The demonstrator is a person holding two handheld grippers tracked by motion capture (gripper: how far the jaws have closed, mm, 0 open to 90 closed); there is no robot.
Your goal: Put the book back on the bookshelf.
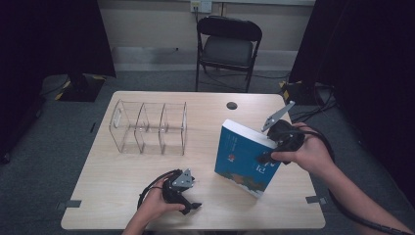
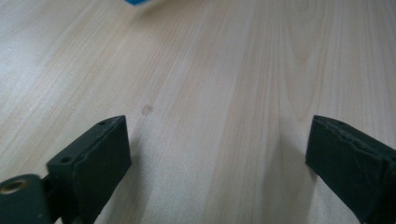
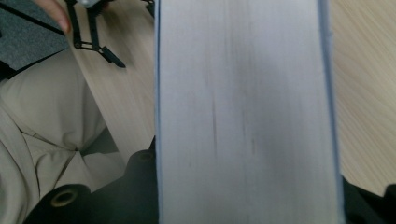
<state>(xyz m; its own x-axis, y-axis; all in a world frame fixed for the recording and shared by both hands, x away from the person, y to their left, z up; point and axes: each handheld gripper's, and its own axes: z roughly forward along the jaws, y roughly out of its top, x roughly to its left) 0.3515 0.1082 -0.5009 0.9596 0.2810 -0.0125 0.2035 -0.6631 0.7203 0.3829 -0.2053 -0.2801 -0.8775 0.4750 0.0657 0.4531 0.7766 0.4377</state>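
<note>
The right gripper has its jaws clamped across the thickness of a blue paperback book, holding it by its right edge so that it stands tilted over the right half of the wooden table, its lower corner near or on the tabletop. The grip sits at one edge only, so the heavy block of pages could pivot or slide out between the smooth covers, and a hasty swing toward the clear acrylic organizer could knock that light, thin-walled rack askew. In the right gripper view the page edges look matte, pale grey and faintly streaked, framed by thin blue cover edges. The left gripper rests low near the table's front edge, jaws spread wide with nothing between them, over pale laminate with a fine wood grain.
</note>
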